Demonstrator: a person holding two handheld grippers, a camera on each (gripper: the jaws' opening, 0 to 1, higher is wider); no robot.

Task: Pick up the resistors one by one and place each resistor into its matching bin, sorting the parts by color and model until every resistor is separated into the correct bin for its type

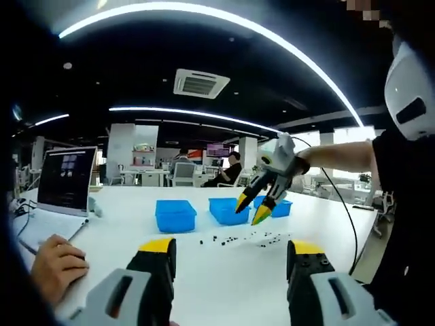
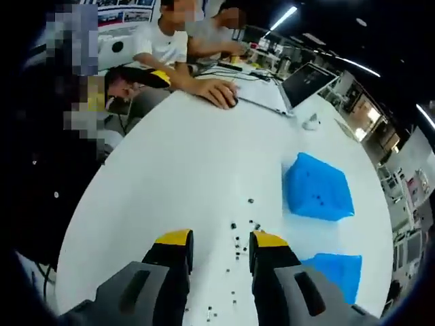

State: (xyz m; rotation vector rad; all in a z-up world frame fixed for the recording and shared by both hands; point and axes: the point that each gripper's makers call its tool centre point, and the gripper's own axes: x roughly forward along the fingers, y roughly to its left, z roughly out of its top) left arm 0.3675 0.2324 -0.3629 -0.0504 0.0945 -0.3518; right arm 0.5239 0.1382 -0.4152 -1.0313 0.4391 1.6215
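**Yellow tips poised over the scattered resistors**

Yellow-tipped and parted, the right gripper (image 2: 219,246) holds nothing; in the right gripper view its jaws straddle the near end of the scattered resistors (image 2: 241,239), tiny dark specks lying on the white table (image 2: 170,170) right at and just ahead of the tips. That is the relation the next pick likely turns on: the parts sit directly under this gripper. They are too small to tell colour, model or long axis.

The left gripper (image 1: 233,250) is also spread wide and empty, held back from the pile. In the left gripper view the resistors (image 1: 238,239) lie well ahead of it, so the right gripper (image 1: 253,209) is the nearer one, hanging just above them.

Beyond the scatter stand three blue bins (image 1: 175,215) in a row; whether any holds parts I cannot say for sure.

Farther off, a laptop (image 1: 66,180) and a person's hand (image 1: 58,265) rest at the table edge, with an open office and ceiling light strips behind.
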